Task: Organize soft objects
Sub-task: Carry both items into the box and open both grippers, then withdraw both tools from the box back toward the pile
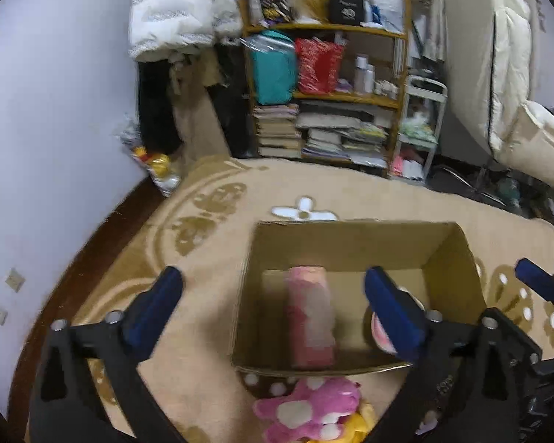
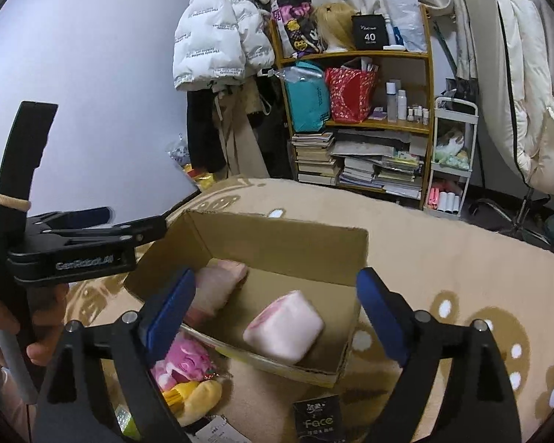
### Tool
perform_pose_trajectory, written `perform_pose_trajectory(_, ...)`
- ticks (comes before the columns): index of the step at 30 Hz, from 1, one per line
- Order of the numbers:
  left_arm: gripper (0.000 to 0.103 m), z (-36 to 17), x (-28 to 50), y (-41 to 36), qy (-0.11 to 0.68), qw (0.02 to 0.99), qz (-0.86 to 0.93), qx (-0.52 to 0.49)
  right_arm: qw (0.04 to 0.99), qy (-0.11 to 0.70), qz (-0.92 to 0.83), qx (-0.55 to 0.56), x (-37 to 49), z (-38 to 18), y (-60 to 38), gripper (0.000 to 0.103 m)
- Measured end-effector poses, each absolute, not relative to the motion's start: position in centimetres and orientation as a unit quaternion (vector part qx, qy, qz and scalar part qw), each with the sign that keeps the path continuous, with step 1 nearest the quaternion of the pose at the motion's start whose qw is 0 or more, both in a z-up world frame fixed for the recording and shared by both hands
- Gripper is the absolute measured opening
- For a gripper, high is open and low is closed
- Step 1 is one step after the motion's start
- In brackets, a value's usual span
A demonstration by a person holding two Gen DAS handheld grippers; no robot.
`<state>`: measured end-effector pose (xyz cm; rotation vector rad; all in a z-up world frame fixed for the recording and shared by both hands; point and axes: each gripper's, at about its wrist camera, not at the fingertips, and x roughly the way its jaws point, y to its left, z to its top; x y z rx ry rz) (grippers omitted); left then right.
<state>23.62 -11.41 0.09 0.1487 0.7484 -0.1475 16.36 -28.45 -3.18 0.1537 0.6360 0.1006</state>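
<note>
A: With two soft things already lying in the cardboard box (image 2: 277, 236), the pink plush toy (image 2: 183, 363) on the carpet (image 2: 443, 258) just in front of the box looks like the next piece to fetch, wouldn't you say?

B: I'd judge so. It lies touching a yellow plush (image 2: 199, 398), right by the box's near wall. Inside, the rolled pink towel (image 1: 310, 317) rests along the bottom toward the left, and the pale pink cushion block (image 2: 284, 326) sits tilted toward the near right corner.

A: Which hand-held gripper takes it?

B: Both are free. The left hand-held gripper (image 1: 273, 306) hovers above the box with its blue pads wide apart and nothing between them; the right hand-held gripper (image 2: 275, 313) is likewise spread and holds nothing.

A: How to do it well?

B: Come down on the toy's body rather than a limb, so it doesn't dangle and snag the box rim. Pinch only the pink one, since the yellow plush is pressed against it. Then lift clear of the wall and release over the bare patch between towel and cushion. The black "Face" packet (image 2: 317, 421) nearby is best left alone.
</note>
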Motion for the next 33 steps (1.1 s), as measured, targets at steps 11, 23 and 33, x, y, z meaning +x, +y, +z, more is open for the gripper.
perform_pose_trajectory(11,0.101,3.3,20.3,-8.9,0.360,0.928,-0.058,0.082,0.949,0.306,0.041,0.067,14.1,-0.9,-28.2,0.103)
perform_pose_trajectory(23,0.101,2.9,13.9,-6.9,0.381,0.917,-0.051,0.111,0.944,0.319,0.046,0.076,9.3,-0.7,-27.2,0.103)
perform_pose_trajectory(33,0.101,1.6,9.9,-5.2,0.385,0.916,-0.043,0.105,0.935,0.342,0.043,0.078,6.2,-2.2,-26.4,0.103)
